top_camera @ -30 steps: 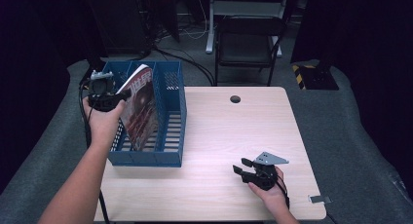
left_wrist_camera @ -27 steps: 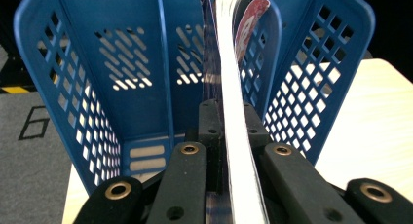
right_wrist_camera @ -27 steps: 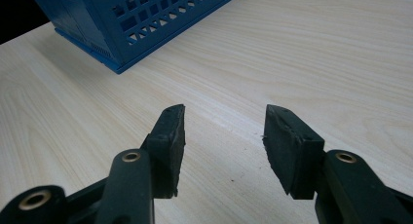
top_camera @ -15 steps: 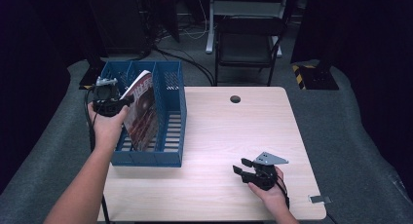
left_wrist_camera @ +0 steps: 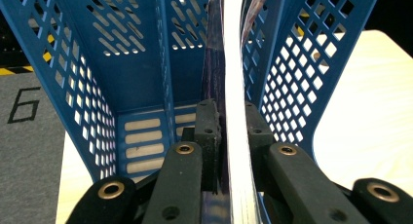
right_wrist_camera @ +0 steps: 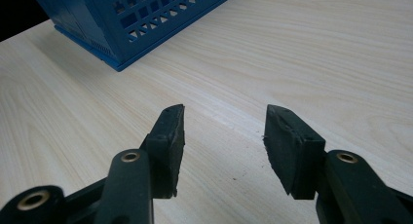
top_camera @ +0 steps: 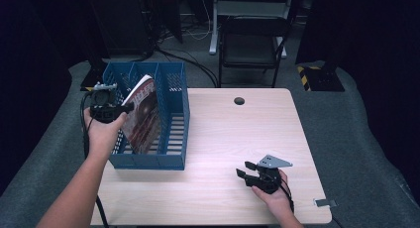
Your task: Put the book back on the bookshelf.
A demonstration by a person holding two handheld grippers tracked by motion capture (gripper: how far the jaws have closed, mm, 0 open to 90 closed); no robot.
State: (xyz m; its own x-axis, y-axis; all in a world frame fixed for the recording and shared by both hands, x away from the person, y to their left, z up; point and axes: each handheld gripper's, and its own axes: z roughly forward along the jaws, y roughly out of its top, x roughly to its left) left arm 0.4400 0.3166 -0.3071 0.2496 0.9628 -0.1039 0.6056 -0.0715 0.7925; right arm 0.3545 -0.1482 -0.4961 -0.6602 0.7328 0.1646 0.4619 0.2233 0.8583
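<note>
You are in the step of filing the magazine (top_camera: 143, 116) into the blue file rack (top_camera: 176, 161), and your left gripper (top_camera: 128, 108) has its jaws clamped on the magazine's upper edge; the left gripper view shows both pads pressed against the white page block (left_wrist_camera: 234, 112) with the dark cover (left_wrist_camera: 214, 73) beside it, though the jaws have just been easing open a little, so I judge that the release is starting. The magazine stands tilted inside the rack, in the slot next to the rack's right wall as the high view shows it, its top leaning toward the rack's left side and its lower edge down near the slatted floor. The slot to the left of it, seen in the left gripper view (left_wrist_camera: 141, 87), holds nothing that I can make out. Your next move calls for opening the jaws wide enough to clear the pages, then drawing the gripper straight up and out of the rack without dragging the cover along or nudging the divider. Your right gripper (top_camera: 246, 171) rests on the surface (top_camera: 237, 134) well to the right of the rack, nearer to you, its jaws apart with only bare wood between them (right_wrist_camera: 224, 136)
</note>
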